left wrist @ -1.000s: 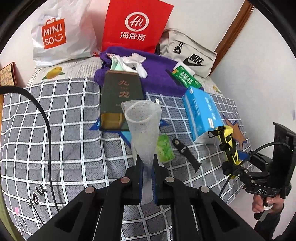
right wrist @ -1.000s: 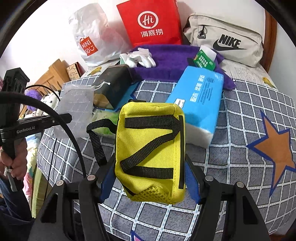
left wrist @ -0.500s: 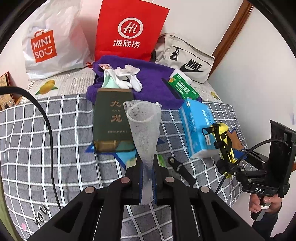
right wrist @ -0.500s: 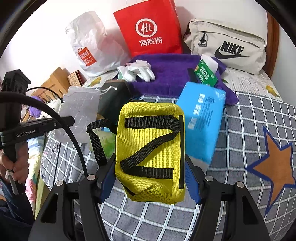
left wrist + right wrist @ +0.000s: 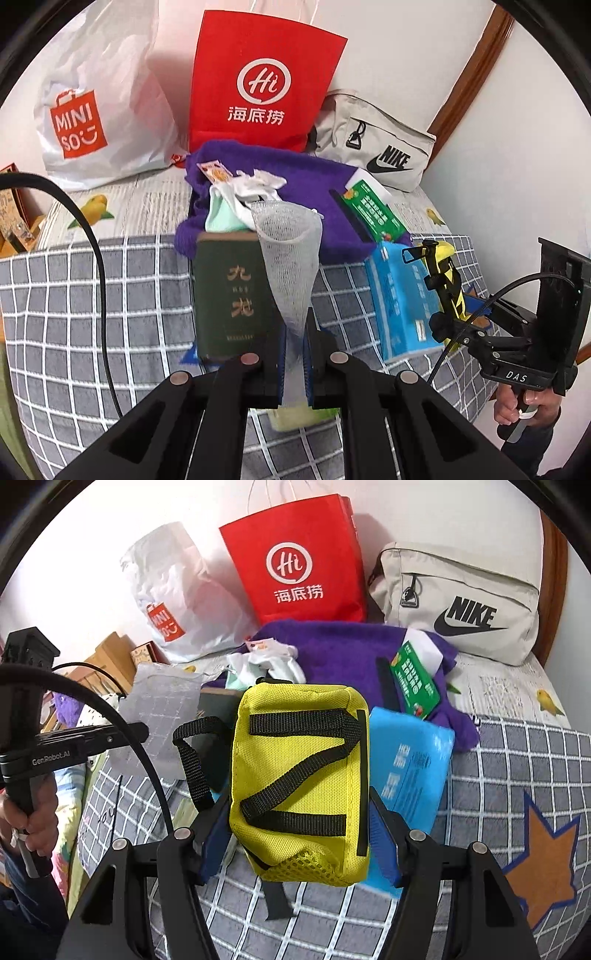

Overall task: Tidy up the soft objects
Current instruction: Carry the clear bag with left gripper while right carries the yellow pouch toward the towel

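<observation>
1. The left gripper (image 5: 294, 354) is clamped on a white mesh pouch (image 5: 288, 258), which is held upright ahead of its fingers, above the bed (image 5: 74, 295).
2. The right gripper (image 5: 301, 838) is squeezed on a yellow pouch (image 5: 299, 775), carried between its fingers (loose black strap (image 5: 192, 753) dangling to the left).
3. Risk, judged: the thin mesh could be pulled out of the narrow pinch; the strap could be snagged on clutter below.
4. Writing read ahead: "MINISO" on the white bag (image 5: 107, 107), "Hi" on the red bag (image 5: 264, 81), "NIKE" on the beige bag (image 5: 461, 602).
</observation>
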A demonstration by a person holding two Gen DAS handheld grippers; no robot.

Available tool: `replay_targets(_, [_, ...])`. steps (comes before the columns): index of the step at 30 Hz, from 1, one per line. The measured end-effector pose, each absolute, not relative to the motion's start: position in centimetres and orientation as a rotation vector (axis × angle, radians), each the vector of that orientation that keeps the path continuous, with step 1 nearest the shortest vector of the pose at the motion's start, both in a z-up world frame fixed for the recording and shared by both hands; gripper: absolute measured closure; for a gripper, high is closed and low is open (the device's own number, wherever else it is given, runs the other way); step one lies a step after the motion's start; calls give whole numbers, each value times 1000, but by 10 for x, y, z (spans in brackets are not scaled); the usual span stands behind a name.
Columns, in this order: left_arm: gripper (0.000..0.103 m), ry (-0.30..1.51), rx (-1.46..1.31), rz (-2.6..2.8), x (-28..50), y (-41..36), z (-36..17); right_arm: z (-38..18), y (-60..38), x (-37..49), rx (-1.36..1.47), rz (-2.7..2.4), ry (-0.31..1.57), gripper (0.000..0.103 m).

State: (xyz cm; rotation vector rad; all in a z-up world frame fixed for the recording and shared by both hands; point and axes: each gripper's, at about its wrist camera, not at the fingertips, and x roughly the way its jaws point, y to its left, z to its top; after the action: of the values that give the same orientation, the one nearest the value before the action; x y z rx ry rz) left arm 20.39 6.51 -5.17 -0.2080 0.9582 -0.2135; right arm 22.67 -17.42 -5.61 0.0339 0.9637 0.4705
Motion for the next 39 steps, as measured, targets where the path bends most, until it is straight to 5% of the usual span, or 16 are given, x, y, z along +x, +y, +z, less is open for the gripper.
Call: replay_targets(39, [95, 908, -153, -288, 352, 76, -54, -75, -159, 374, 8, 296, 1020, 38])
